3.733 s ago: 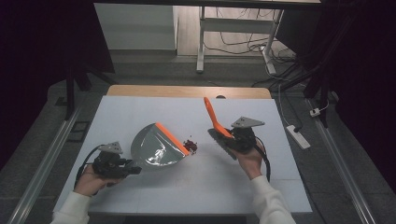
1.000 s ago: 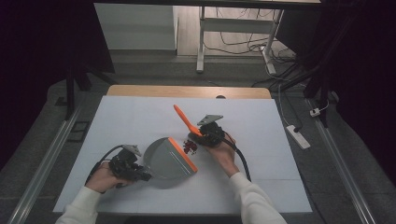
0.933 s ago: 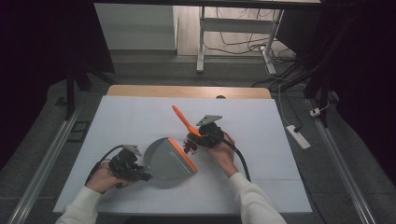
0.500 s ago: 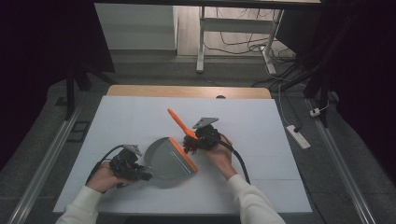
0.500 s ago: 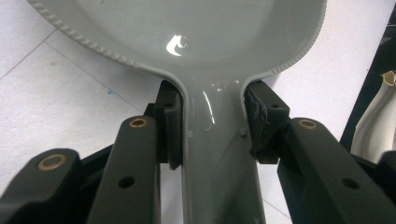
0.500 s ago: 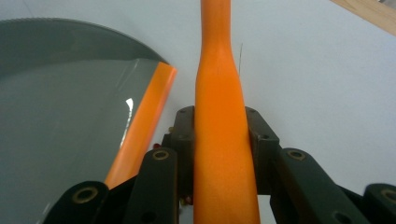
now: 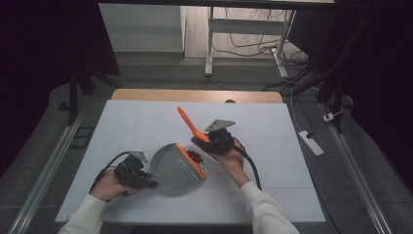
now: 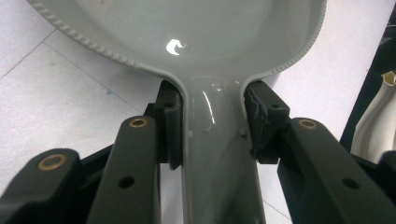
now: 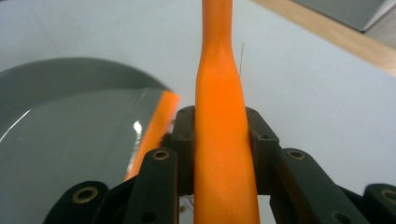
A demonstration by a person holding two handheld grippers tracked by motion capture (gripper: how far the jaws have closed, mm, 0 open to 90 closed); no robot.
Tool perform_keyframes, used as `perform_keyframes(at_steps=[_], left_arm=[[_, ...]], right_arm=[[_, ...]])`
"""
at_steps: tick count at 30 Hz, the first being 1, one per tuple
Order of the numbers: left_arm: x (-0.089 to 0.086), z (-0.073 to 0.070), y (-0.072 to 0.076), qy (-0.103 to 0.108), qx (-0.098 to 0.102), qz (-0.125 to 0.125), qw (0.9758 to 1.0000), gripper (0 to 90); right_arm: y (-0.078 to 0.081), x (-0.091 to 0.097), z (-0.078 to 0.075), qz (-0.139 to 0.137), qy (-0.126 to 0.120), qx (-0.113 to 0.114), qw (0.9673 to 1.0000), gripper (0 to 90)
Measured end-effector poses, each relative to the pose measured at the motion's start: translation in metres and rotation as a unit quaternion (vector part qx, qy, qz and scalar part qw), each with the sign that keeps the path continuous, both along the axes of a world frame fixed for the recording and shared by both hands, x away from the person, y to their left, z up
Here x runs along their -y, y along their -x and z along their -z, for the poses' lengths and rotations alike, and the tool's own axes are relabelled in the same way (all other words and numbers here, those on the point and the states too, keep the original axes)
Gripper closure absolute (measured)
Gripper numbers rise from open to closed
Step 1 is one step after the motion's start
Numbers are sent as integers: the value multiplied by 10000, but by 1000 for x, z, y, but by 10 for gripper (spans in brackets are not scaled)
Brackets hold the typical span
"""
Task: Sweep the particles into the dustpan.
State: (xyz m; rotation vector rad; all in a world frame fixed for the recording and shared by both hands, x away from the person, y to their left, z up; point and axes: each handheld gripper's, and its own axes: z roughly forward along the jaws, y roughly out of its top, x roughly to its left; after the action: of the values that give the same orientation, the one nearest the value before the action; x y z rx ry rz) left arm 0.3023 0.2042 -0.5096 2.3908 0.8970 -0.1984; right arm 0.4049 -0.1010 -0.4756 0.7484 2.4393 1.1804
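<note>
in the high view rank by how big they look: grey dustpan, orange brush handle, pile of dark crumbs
1. grey dustpan, clearly the largest, held by the left gripper.
2. orange brush handle, long but thin, held by the right gripper.
3. pile of dark crumbs, a small patch at the dustpan's orange lip.

White long sleeves (image 7: 87, 214); black grippers, brass-coloured pivot pins (image 8: 138, 122), grey triangular top plates (image 7: 219, 125), black cables, seemingly rubber-padded.
</note>
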Motion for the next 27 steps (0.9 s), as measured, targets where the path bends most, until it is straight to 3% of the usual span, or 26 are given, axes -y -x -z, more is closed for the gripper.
perform_keyframes(at_steps=[4,10,16,27], left_arm=[[1,0,0,4,-4,5,10000,613],[2,1,0,22,-6,-21,10000,613],[2,2,0,19,-11,-20,10000,613],[3,2,0,20,-11,-26,10000,613]], right_arm=[[-9,9,1,234,39,-43,9997,703],[-19,8,9,300,166,-104,9994,703],[-20,-9,16,92,328,-124,9993,703],[-3,-43,22,-395,605,-64,9974,702]])
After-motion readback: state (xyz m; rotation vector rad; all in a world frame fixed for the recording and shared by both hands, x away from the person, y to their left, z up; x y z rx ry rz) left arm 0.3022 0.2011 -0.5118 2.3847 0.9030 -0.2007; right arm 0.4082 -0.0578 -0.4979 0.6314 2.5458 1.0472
